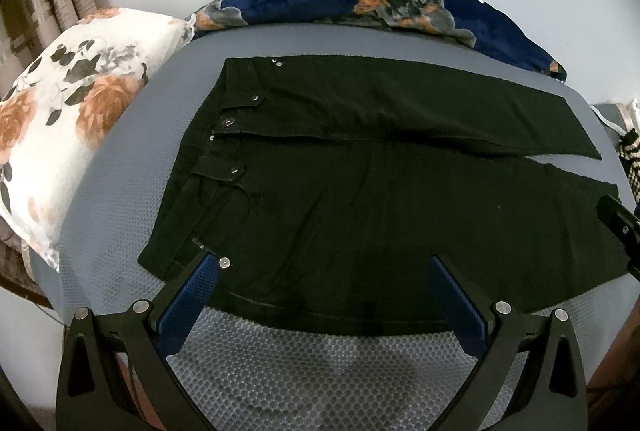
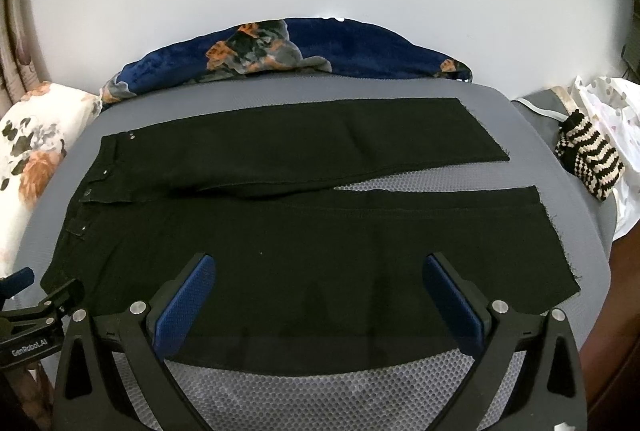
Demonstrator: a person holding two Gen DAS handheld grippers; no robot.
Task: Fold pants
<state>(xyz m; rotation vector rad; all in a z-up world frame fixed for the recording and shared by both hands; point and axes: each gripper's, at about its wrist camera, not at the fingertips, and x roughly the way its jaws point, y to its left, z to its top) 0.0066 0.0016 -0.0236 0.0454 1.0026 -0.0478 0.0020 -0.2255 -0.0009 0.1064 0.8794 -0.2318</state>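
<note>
1. I see the black pants lying flat and unfolded on the grey mesh-textured worktop, waistband to my left, both legs running out to the right.
2. The far leg and the near leg touch along the upper part and split apart toward the hems, with a wedge of worktop showing between them in the right wrist view.
3. My left claw stands wide open and holds nothing. Its blue-padded fingers hover over the near edge of the pants, at the waistband end, beside a metal rivet.
4. My right claw is likewise spread wide and empty. It sits over the near edge of the near leg, further toward the hem end.
5. Each claw shows at the margin of the other's view: the right one at the right edge of the left wrist view, the left one at the lower left of the right wrist view.
6. A floral pillow lies left of the waistband, off the pants.
7. A blue floral blanket is bunched along the far edge of the worktop.
8. A black-and-cream striped knit item lies to the right, beyond the hems.
</note>
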